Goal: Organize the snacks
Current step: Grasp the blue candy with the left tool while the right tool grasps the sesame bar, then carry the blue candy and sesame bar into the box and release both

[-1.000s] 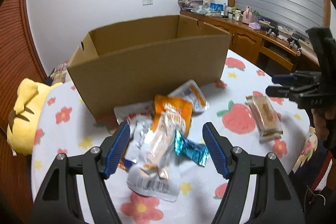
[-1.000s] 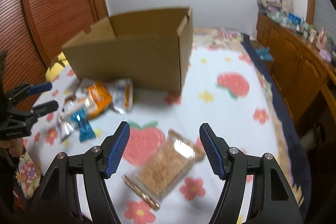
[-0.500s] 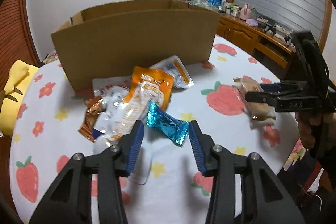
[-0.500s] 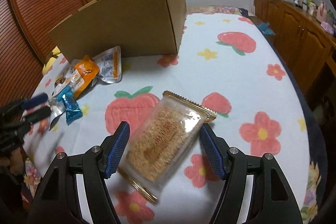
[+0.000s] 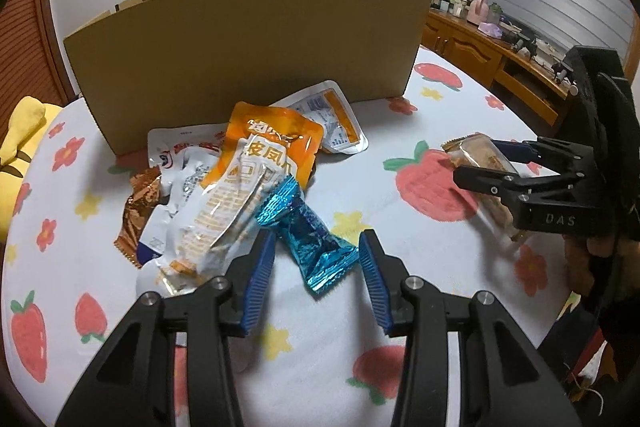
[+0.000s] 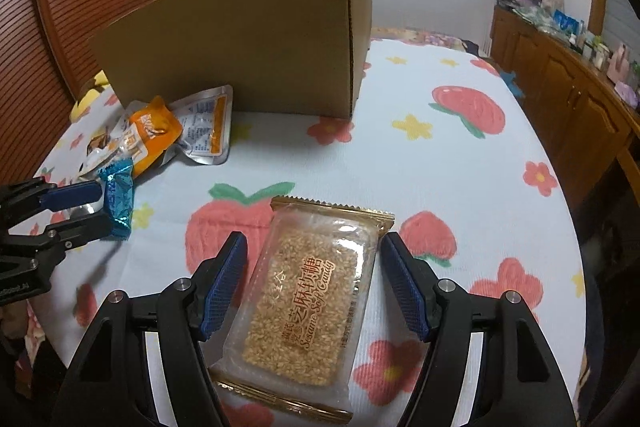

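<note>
Both tools are straddling targets in front of the cardboard box [image 5: 248,43], left gripper [image 5: 316,267] spread around the blue candy [image 5: 308,231], right gripper [image 6: 314,279] spread around the sesame bar [image 6: 308,295]; slick wrappers are likely slipping on closure.

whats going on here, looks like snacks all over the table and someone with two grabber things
A person is sorting snacks on a flowered tablecloth with a gripper in each hand. The left gripper is open around a blue candy wrapper at the edge of a snack pile. The right gripper is open around a sesame candy pack lying apart. Neither is gripped yet. The cardboard box stands behind the pile.
</note>
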Motion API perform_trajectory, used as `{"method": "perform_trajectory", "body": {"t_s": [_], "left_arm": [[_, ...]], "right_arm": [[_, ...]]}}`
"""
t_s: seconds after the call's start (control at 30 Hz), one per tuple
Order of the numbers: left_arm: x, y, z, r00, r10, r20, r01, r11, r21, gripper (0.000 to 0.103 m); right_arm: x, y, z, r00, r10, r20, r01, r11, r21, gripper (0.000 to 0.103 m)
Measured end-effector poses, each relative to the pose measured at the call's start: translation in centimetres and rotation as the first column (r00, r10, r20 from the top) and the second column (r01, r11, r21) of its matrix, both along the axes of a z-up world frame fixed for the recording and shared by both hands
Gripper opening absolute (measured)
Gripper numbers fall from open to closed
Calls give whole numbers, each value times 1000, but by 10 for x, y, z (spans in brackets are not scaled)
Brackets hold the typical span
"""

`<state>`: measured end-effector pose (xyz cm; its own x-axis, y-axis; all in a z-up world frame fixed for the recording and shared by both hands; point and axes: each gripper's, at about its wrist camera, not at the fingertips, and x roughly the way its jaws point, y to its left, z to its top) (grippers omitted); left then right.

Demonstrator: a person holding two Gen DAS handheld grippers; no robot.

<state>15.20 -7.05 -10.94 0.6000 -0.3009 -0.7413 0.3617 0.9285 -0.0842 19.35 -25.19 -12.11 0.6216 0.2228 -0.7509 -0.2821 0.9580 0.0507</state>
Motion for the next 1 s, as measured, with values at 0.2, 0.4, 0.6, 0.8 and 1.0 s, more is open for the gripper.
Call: {"method": "perform_trajectory", "body": {"t_s": [0.2,0.4,0.6,0.8,1.0], "left_arm": [[5,-7,-3,1000,4,-1,-4,1000,29,43],[8,-10,-10,1000,6,-10,-6,999,54,43],[12,-12,-10,1000,14,-1,-14,998,63,38],[12,-12,-10,1000,27,10,-28,998,65,21],[4,-10,-5,999,25,27,-26,999,41,21]], "right_arm": [[-1,2,-2,1000,-4,9,4,1000,-15,72],[-2,11,-4,1000,5,14,-4,998,-64,73],[-1,13,-5,1000,8,15,-7,997,-82,73],[-1,13,-6,1000,9,16,-8,996,-83,73],[0,13,-6,1000,9,16,-8,997,-83,73]]}}
